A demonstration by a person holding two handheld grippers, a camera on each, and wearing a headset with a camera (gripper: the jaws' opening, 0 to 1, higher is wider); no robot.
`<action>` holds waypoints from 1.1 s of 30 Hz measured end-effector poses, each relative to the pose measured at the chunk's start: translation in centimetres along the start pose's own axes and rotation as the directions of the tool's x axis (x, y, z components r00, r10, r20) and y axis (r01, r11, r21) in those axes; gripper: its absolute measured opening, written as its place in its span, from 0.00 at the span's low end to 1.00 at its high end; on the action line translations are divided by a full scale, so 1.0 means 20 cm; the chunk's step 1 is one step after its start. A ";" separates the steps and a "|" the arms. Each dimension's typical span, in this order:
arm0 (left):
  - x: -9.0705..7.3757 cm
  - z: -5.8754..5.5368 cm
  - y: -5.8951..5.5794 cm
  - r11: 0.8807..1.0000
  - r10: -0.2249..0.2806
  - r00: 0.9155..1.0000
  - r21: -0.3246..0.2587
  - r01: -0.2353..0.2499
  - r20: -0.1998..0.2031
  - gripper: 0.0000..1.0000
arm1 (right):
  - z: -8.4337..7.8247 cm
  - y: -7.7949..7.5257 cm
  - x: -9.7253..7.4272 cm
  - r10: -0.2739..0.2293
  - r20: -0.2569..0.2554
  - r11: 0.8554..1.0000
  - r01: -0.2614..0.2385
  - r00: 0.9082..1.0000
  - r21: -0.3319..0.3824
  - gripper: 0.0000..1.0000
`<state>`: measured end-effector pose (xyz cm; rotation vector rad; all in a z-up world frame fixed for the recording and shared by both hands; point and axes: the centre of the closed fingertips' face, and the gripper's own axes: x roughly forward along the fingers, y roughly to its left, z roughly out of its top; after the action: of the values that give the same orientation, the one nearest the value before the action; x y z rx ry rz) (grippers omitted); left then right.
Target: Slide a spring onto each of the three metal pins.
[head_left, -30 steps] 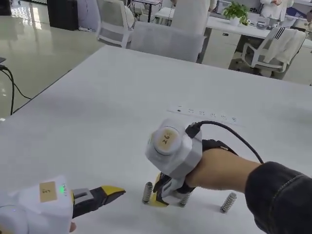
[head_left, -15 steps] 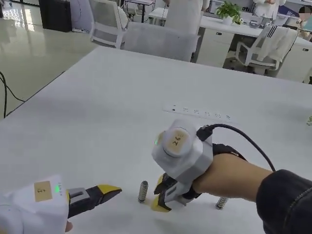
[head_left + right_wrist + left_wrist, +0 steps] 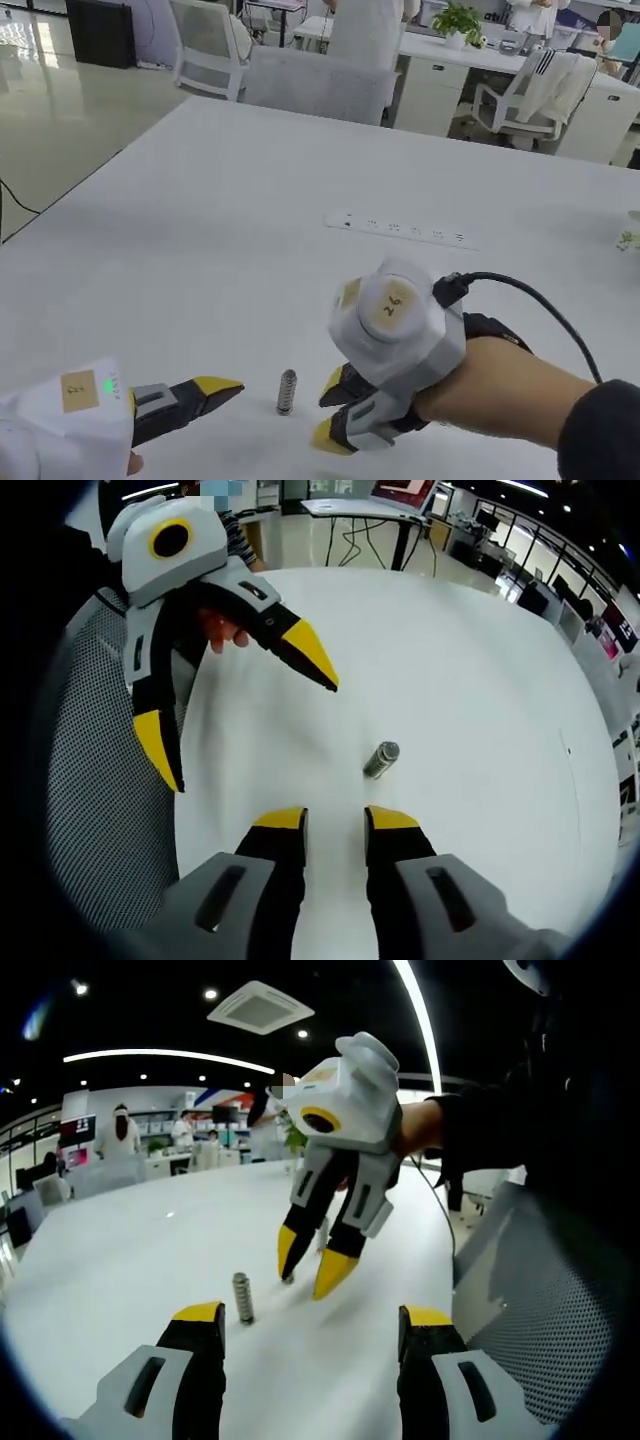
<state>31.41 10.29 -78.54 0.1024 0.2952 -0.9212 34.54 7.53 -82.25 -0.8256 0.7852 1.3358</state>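
Observation:
One small metal spring [image 3: 287, 392] stands upright on the white table [image 3: 250, 200], apparently around a pin. It also shows in the left gripper view as the spring [image 3: 242, 1297] and in the right gripper view as the spring [image 3: 381, 760]. My right gripper [image 3: 333, 410] hovers just right of it, tilted down, jaws open and holding nothing. My left gripper [image 3: 215, 390] lies low to the spring's left, open and empty. The right gripper [image 3: 311, 1260] hangs beyond my left jaws; the left gripper [image 3: 238, 710] shows at upper left. The right hand hides the table behind it.
A row of flush sockets [image 3: 400, 228] runs across the table's middle. A black cable [image 3: 530, 300] trails from the right gripper. Office chairs [image 3: 320, 85] stand at the far edge. A mesh chair [image 3: 540, 1310] is close by me.
The right gripper has lifted up and back from the table, where it stood low between two springs. Two springs seen earlier are now hidden. The head camera has shifted.

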 end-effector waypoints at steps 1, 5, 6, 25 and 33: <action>0.00 0.00 0.00 1.000 -0.001 1.000 0.001 0.001 -0.001 0.66 | 0.00 0.01 -0.01 -0.003 0.007 1.000 0.003 1.000 0.007 0.21; 0.00 0.00 -0.01 1.000 -0.004 1.000 0.002 0.004 -0.005 0.66 | -0.01 0.02 -0.03 -0.008 0.034 1.000 0.007 0.999 0.026 0.22; 0.00 0.00 -0.01 1.000 -0.005 1.000 0.003 0.005 -0.005 0.66 | -0.01 0.03 -0.04 -0.009 0.041 1.000 0.008 0.999 0.030 0.22; 0.00 0.01 -0.02 1.000 -0.010 1.000 0.010 0.010 -0.010 0.67 | -0.10 0.09 -0.18 -0.072 0.123 0.991 0.057 0.990 0.119 0.27; 0.00 0.01 -0.04 1.000 -0.017 1.000 0.010 0.017 -0.015 0.67 | -0.15 0.10 -0.22 -0.099 0.140 0.984 0.076 0.985 0.158 0.29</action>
<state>30.78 9.79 -78.34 0.1166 0.3054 -0.9392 32.10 2.80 -80.08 -0.6264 0.7166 1.2271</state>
